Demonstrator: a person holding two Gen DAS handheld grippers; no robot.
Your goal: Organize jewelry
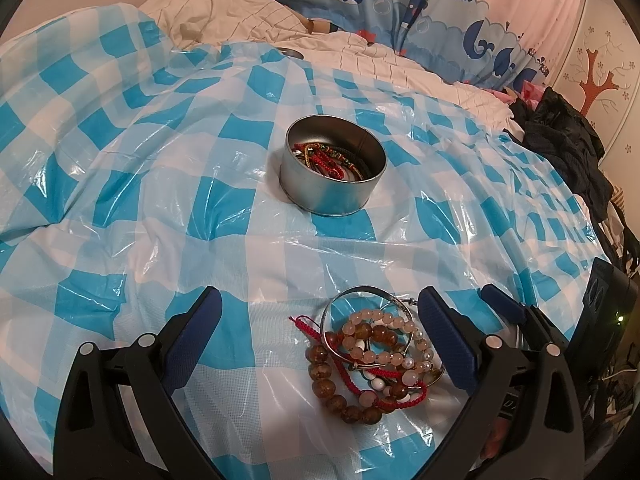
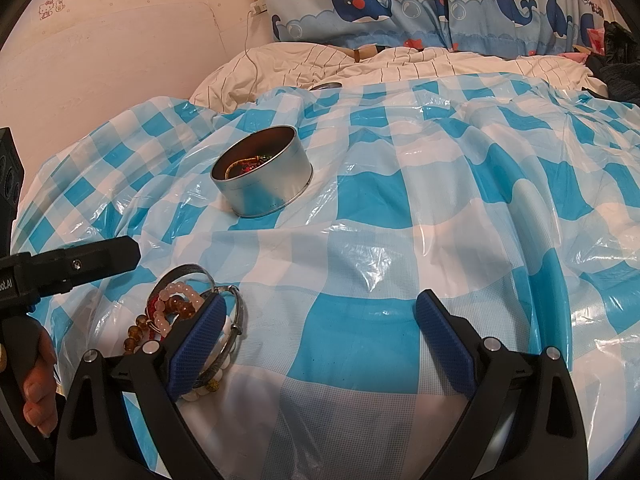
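A tangled heap of bracelets (image 1: 370,360) is lying on the checked plastic sheet (image 1: 160,200) over the bed, well short of the round tin (image 1: 334,166) already holding cords. The left tool (image 1: 320,332) is gaping wide around the heap, gripping nothing; the right tool (image 2: 320,340) is standing open and empty just beside it. Beads are likely rolling and slipping; the stiff silver bangle (image 1: 362,294) is offering the firmest hold.

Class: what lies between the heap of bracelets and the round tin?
Nothing: only bare checked sheet separates bracelet heap from tin, clearest in the left wrist view.
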